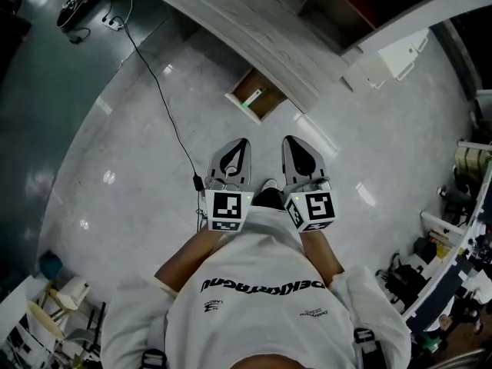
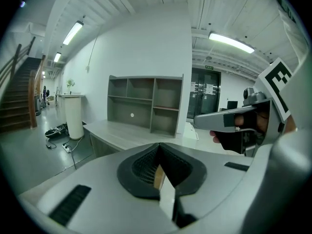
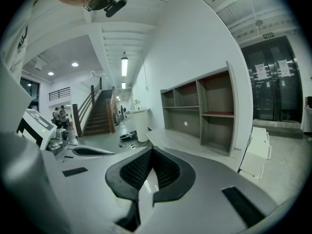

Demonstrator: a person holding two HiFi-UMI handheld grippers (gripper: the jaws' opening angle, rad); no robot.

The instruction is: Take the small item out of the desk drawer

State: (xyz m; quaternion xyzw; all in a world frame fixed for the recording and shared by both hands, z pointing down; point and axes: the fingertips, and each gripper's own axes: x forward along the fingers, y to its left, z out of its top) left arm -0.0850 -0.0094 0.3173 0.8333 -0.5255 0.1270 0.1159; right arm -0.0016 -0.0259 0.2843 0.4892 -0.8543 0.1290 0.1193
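A light wooden desk point(image 1: 231, 14) runs across the top of the head view. Its drawer point(image 1: 267, 104) is pulled open, and a small white-and-green item point(image 1: 251, 98) lies inside. I hold both grippers close to my chest, well short of the drawer and above the floor. The left gripper point(image 1: 245, 141) is shut with nothing in it, and so is the right gripper point(image 1: 287, 139). In the left gripper view the closed jaws point(image 2: 159, 146) point toward the desk point(image 2: 117, 133). The right gripper point(image 3: 152, 148) faces the same desk point(image 3: 180, 140).
A grey open shelf unit point(image 2: 146, 104) stands on the desk. A black cable point(image 1: 161, 98) trails over the glossy floor on the left. A white cabinet point(image 1: 392, 56) sits right of the desk. Clutter fills the bottom left corner, and a workbench point(image 1: 453, 260) lines the right.
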